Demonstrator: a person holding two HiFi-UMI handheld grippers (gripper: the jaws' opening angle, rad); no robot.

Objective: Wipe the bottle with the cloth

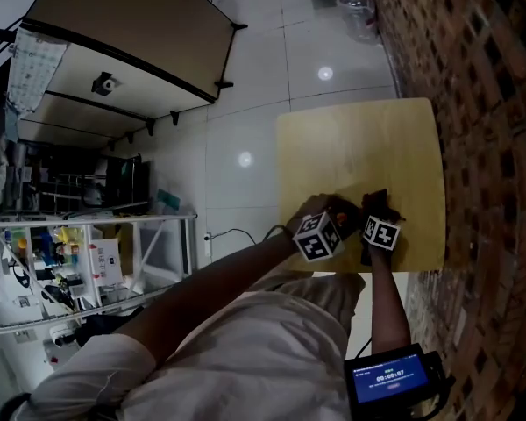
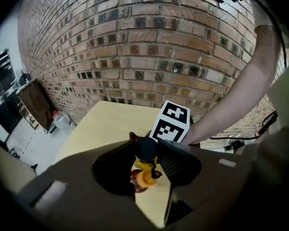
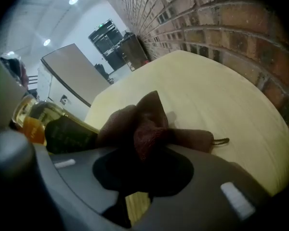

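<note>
Where the bottle is: low in the middle of the left gripper view, the bottle [image 2: 144,166] stands between the jaws of the left gripper [image 2: 147,154]. Its dark cap [image 2: 147,148] faces the camera, with yellow liquid below. I cannot tell whether its base rests on the table [image 2: 103,124].
Left gripper jaws: partly closed, pressing on the bottle's top, at the cap.
Bottle's long axis: at the left edge of the right gripper view it slants from upper left down toward the right, amber glass above a dark label [image 3: 67,134].
Right gripper jaws: the right gripper [image 3: 143,150] is clamped on the brown cloth [image 3: 145,126], which bunches up at the frame's middle.
Deciding relation: the bottle lies left of the cloth-holding jaws. The cloth's left fold is just beside the label, but I cannot tell if they touch. The right hand is the nearer one, so I judge the wipe needs only a short sweep leftward along that slant.
Writing: the label is too dark to read. The marker cube [image 2: 171,121] carries black-and-white squares and no words. The screen [image 1: 387,380] at the head view's lower right shows figures too small to read.
Far right: brick wall [image 1: 491,147].
</note>
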